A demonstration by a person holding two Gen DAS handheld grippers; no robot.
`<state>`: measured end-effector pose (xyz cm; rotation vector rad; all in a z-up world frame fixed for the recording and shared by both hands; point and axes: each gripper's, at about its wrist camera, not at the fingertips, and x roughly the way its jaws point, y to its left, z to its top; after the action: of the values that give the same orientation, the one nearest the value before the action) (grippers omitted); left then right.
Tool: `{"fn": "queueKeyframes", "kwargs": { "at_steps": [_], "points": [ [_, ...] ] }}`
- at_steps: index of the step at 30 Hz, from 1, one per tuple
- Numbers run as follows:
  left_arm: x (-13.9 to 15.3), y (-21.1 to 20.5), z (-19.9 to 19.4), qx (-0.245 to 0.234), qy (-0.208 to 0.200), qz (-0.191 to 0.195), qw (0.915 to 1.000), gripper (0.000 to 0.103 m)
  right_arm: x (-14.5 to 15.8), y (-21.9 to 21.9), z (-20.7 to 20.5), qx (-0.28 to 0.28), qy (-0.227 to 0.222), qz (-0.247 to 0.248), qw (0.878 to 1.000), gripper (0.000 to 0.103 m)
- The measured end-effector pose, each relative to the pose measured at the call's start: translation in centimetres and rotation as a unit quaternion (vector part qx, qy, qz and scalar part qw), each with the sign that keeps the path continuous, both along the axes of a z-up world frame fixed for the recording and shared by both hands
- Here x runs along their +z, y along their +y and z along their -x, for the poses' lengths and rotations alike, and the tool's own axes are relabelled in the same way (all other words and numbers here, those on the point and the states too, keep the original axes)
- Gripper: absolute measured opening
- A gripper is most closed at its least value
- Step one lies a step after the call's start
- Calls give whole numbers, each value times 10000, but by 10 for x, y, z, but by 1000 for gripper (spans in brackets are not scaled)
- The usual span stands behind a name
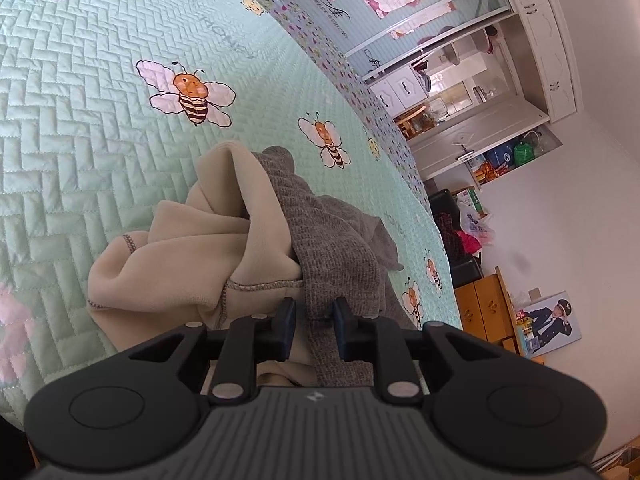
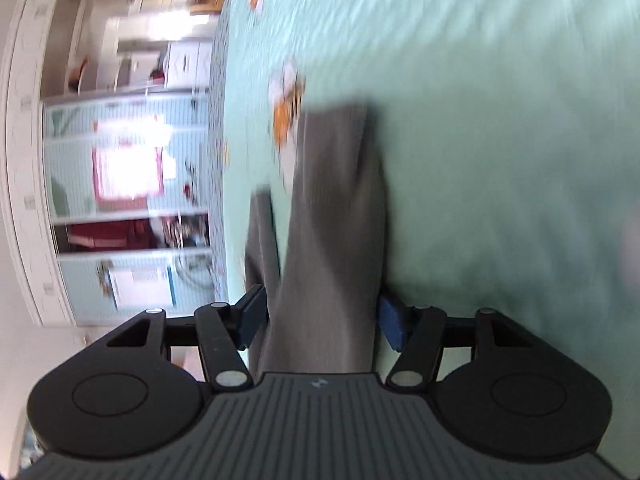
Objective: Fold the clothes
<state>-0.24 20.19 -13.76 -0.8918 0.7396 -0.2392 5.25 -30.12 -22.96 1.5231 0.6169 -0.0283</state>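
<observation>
A grey knit garment (image 1: 332, 240) lies crumpled on the mint quilted bedspread (image 1: 80, 120), with its beige fleece inner side (image 1: 192, 264) turned out beside it. My left gripper (image 1: 315, 320) is nearly closed, its dark pads pinching a grey hem at the near end of the heap. The right wrist view is blurred and rolled sideways. In it a long strip of grey cloth (image 2: 332, 200) runs over the bedspread (image 2: 500, 120) and between the wide-apart fingers of my right gripper (image 2: 320, 320). The pads stand at the strip's sides without squeezing it.
Bee prints dot the bedspread, whose edge (image 1: 400, 152) drops to the floor at the right. Beyond it stand a sliding-door wardrobe (image 1: 400, 12), a yellow cabinet (image 1: 484, 308) and bags on the floor. The wardrobe (image 2: 128, 160) fills the left of the right wrist view.
</observation>
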Motion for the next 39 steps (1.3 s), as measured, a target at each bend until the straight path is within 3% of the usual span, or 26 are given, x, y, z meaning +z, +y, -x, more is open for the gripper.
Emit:
{"fn": "queueKeyframes", "kwargs": {
  "at_steps": [2, 5, 7, 10, 12, 16, 20, 22, 24, 26, 28, 31, 32, 33, 36, 39],
  "points": [
    [-1, -3, -2, 0, 58, -25, 10000, 22, -2, -9, -13, -71, 3, 185, 9998, 62],
    [-3, -10, -5, -12, 163, -110, 9998, 33, 0, -7, -35, 72, -134, 666, 9977, 60],
    [-4, -16, -7, -69, 240, -197, 9995, 37, 2, -5, -45, 365, -156, 876, 9954, 25],
    [-2, -24, -11, -125, 273, -411, 9987, 35, 16, -5, -35, 505, -206, 1315, 9898, 13],
    [5, -25, -11, -41, 126, -578, 9982, 15, 31, -11, -20, 382, -337, 1601, 9858, 11],
    [23, -18, -10, 188, -187, -784, 9966, 14, 51, -42, 15, -90, -506, 1903, 9804, 11],
    [22, -16, -11, 114, -114, -648, 9978, 15, 51, -77, 32, -455, -471, 2005, 9775, 11],
    [20, -22, -9, 105, -35, -643, 9979, 20, 43, -79, 37, -320, -305, 1957, 9797, 17],
    [18, -26, -6, 94, 4, -607, 9981, 39, 40, -76, 44, -259, -204, 2085, 9775, 22],
    [21, -27, 0, 63, -27, -522, 9986, 48, 49, -69, 51, -265, -233, 2415, 9698, 29],
    [25, -26, 6, 32, -49, -502, 9987, 55, 65, -61, 58, -344, -359, 2879, 9564, 41],
    [26, -24, 13, 34, -27, -487, 9988, 58, 98, -52, 64, -554, -531, 3818, 9210, 42],
    [24, -25, 13, 41, 26, -458, 9989, 61, 106, -49, 62, -421, -697, 3865, 9187, 43],
    [20, -27, 13, 47, 94, -416, 9991, 64, 110, -44, 60, -172, -887, 3772, 9217, 44],
    [9, -39, 11, -85, 257, -275, 9993, 65, 97, -15, 43, 1082, -1139, 2928, 9432, 66],
    [6, -58, 10, -356, 281, -409, 9981, 65, 66, 32, 27, 1830, -864, 2361, 9504, 66]
  ]
}}
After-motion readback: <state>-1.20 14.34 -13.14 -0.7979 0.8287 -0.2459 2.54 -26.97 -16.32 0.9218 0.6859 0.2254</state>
